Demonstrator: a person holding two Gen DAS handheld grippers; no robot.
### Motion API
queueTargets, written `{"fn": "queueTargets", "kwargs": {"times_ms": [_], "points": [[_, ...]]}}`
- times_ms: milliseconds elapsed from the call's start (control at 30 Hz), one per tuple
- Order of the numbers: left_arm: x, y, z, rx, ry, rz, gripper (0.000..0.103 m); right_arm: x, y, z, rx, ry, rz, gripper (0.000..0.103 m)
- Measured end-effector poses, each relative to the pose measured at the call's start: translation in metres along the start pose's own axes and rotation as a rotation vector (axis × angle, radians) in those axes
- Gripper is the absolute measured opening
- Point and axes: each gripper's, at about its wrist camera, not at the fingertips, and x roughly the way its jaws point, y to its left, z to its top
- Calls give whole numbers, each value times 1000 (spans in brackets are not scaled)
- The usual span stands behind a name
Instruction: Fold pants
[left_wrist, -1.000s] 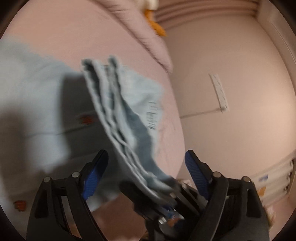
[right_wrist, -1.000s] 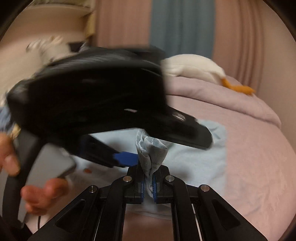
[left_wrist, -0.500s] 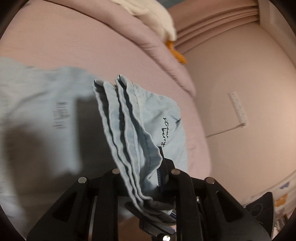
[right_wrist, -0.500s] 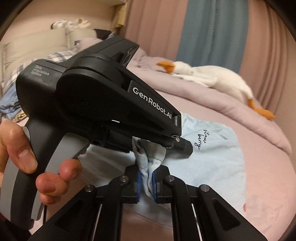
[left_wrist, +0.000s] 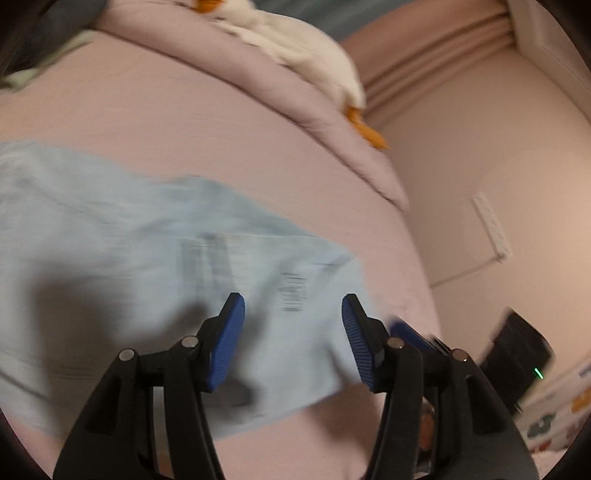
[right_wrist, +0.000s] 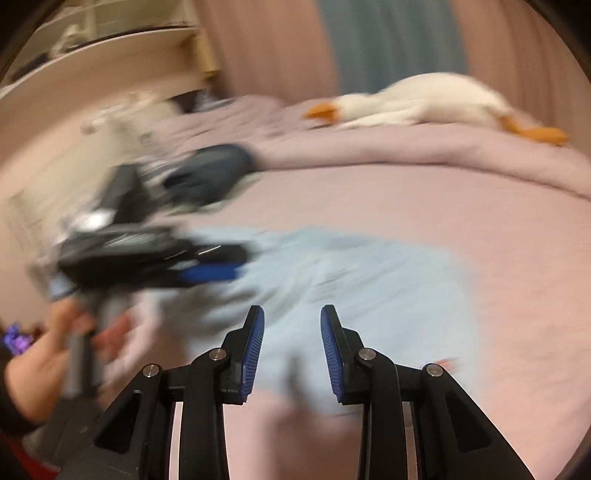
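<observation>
From the left wrist camera, the left gripper has its two blue fingers spread wide apart, and nothing is between them. Under them lie the light blue pants, flat on the pink bed. The pants are smeared with blur, so I cannot read the small dark print on them or see where the seams run. Their left part runs off the edge of the picture. To the right, just behind the right-hand finger, there is another blue pad and a black shape with a green light, but both are too blurry to be sure what they are. A white toy goose lies on the rolled pink blanket at the far side, and its head is cut off at the top.

From the right wrist camera, the right gripper is also spread open and holds nothing. The pants lie flat on the bed in front of it, all fuzzy. On the left, the left gripper shows as a black and blue smear over the edge of the pants. The hand holding it is a blur too. The goose lies stretched out along the far blanket. A dark bundle sits on the bed's left side; I cannot tell what it is.
</observation>
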Motion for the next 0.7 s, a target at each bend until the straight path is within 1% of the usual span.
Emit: {"fn": "queueTargets", "kwargs": {"times_ms": [33,67,100,133,167,200,233,267,300,333,367,400,433,500,533,567,633,667,700], "points": [[10,-9,-3,18,12,-13,53,3,-10,3,3,14,-48,30],[21,-15,-5,32,24,-6,53,10,-23,5,6,38,-100,30],[36,-20,-10,52,48,0,53,15,-26,3,7,54,-114,30],[47,-22,-13,72,59,32,50,24,-36,0,7,84,-130,29],[55,-20,-17,98,66,88,43,29,-41,-4,7,108,-146,28],[60,-15,-20,122,67,156,39,33,-44,-7,6,125,-157,28],[63,-2,-24,127,69,237,30,38,-45,-10,1,138,-159,28],[61,12,-27,114,67,258,5,42,-45,-13,-5,150,-162,28],[56,24,-31,103,60,266,2,50,-41,-11,-2,163,-161,28],[46,36,-33,86,54,257,3,52,-44,-17,11,189,-147,28],[36,45,-35,78,46,247,4,46,-36,-25,14,202,-141,28],[28,50,-37,81,39,254,4,48,-28,-22,12,210,-141,28],[20,54,-40,81,36,246,4,45,-23,-18,1,210,-151,28],[15,55,-44,95,32,251,4,36,-9,-13,-30,178,-147,28],[15,55,-46,107,30,260,4,38,-4,-3,-37,156,-115,28],[15,56,-47,108,27,264,4,42,0,0,-43,148,-89,28],[15,54,-49,88,27,253,4,60,9,12,-81,162,-76,28],[23,48,-44,78,26,245,4,78,10,17,-103,189,-89,28],[23,51,-44,78,25,237,4,89,9,15,-106,214,-101,28]]}}
